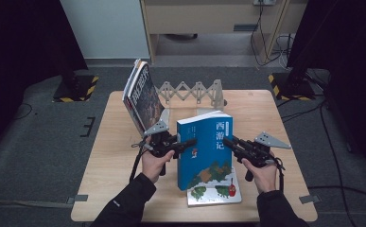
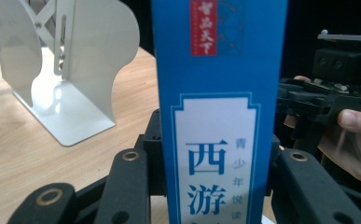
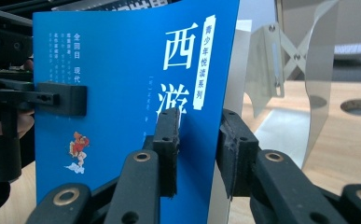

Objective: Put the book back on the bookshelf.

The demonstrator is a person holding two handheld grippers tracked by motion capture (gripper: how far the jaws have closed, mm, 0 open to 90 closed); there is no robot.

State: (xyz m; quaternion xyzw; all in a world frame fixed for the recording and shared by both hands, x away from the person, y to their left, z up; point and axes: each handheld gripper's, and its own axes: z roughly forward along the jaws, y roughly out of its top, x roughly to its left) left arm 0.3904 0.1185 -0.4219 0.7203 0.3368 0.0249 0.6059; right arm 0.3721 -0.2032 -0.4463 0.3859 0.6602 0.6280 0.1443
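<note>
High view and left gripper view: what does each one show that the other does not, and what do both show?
The high view alone shows the leaning books at the table's far left, the picture book lying flat under the blue book, and the left gripper on the blue book's spine side. The left gripper view alone shows the spine of the blue book up close, with its white label and red patch, between that gripper's black jaws. Both show the blue book upright, the white expandable bookend and the right gripper at the book's other edge.
</note>
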